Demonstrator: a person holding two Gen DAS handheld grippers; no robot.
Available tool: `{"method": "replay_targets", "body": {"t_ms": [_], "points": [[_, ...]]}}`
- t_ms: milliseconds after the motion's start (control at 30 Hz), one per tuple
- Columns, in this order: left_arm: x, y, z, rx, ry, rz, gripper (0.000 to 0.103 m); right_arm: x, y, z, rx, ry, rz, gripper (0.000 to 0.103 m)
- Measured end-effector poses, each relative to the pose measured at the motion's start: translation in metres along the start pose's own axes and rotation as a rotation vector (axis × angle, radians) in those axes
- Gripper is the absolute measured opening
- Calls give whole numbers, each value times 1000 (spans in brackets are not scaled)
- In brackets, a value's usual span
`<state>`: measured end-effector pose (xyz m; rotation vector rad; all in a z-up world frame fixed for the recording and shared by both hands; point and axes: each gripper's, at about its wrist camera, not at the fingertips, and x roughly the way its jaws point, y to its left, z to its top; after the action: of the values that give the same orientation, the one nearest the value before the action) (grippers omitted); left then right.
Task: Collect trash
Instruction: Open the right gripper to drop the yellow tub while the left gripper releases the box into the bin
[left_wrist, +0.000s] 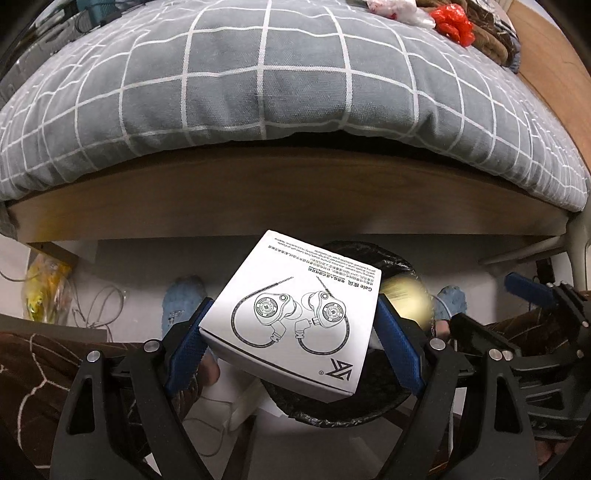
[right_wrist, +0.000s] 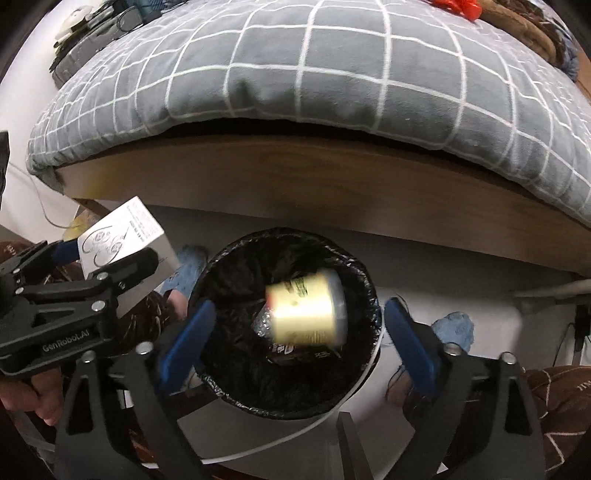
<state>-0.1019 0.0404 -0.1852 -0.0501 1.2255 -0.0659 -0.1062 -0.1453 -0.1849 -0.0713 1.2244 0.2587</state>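
My left gripper (left_wrist: 295, 306) is shut on a white earphone box (left_wrist: 295, 317), its blue pads (left_wrist: 188, 347) pressing both sides. The box hangs above the near-left rim of a black-lined trash bin (left_wrist: 369, 249) on the floor. In the right wrist view my right gripper (right_wrist: 299, 312) stands open over the bin (right_wrist: 221, 258). A blurred yellow cup (right_wrist: 306, 310) is loose between its fingers, apart from both pads, over the bin's mouth. The same cup (left_wrist: 406, 302) shows as a yellow blur in the left wrist view. The left gripper (right_wrist: 107, 254) with the box (right_wrist: 125, 229) is at the left.
A bed with a grey checked duvet (left_wrist: 277, 74) on a wooden frame (left_wrist: 288, 199) stands just behind the bin. A red bag (left_wrist: 452, 22) and a white bag (left_wrist: 399, 9) lie on the bed. Feet in blue slippers (left_wrist: 181, 306), cables (left_wrist: 99, 306) and a yellow bag (left_wrist: 44, 291) are on the floor.
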Motion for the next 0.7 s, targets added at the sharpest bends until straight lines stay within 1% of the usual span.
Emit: {"method": "replay_targets", "body": {"t_ms": [133, 367, 533, 700], "points": [[4, -4, -1, 6, 3, -7, 83, -6, -14, 0, 22, -12, -25, 95], [2, -26, 3, 40, 4, -26, 83, -23, -43, -4, 93, -60, -74, 95], [1, -38, 4, 53, 8, -38, 83, -35, -54, -4, 96, -99, -134, 95], [5, -48, 7, 65, 16, -45, 83, -45, -61, -4, 98, -125, -154, 95]]}}
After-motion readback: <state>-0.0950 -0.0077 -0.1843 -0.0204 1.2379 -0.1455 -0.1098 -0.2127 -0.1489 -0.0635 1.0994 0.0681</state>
